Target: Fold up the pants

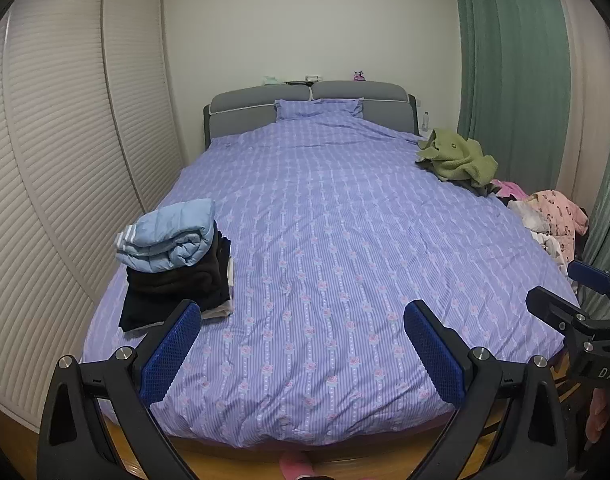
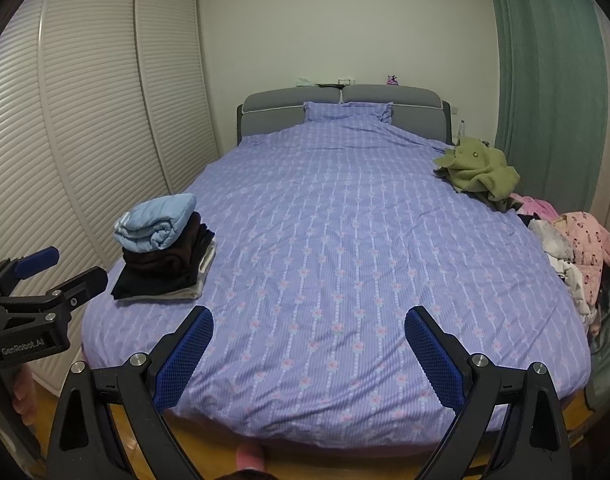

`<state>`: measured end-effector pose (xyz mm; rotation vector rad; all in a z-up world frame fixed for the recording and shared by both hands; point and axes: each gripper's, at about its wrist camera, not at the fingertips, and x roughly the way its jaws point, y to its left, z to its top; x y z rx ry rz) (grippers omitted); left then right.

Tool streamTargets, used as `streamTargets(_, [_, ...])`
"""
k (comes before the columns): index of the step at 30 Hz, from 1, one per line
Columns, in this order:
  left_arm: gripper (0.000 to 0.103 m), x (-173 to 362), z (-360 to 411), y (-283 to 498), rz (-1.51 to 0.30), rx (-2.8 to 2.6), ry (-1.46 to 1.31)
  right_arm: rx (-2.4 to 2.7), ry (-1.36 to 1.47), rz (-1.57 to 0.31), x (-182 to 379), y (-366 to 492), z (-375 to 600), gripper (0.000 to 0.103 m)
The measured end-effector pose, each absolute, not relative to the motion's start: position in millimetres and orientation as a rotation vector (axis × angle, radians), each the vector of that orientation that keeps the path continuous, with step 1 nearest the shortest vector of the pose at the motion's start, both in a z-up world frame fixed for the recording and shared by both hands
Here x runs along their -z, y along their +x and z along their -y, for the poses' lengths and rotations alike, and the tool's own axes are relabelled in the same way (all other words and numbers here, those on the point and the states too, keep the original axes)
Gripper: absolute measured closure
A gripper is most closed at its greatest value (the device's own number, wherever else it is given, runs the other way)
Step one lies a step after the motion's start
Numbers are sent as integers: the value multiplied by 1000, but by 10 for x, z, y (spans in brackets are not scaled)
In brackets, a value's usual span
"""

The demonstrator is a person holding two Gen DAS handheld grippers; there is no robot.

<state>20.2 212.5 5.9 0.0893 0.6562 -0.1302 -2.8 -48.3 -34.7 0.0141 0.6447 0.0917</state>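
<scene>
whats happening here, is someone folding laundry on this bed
Yes. A person holds the left gripper and right gripper open and empty above the foot of the bed. A folded stack sits at its left edge; unfolded clothes, including a green garment, lie along the right.

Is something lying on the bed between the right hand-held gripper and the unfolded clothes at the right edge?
Nothing visible: only bare bedspread separates the open right hand-held gripper from the clothes pile.
</scene>
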Motion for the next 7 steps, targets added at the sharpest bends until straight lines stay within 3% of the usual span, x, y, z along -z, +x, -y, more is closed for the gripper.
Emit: streamTargets(7, [0,-56,-2101,190,-656,133,91,-90,16,-644,342,-29,493,5])
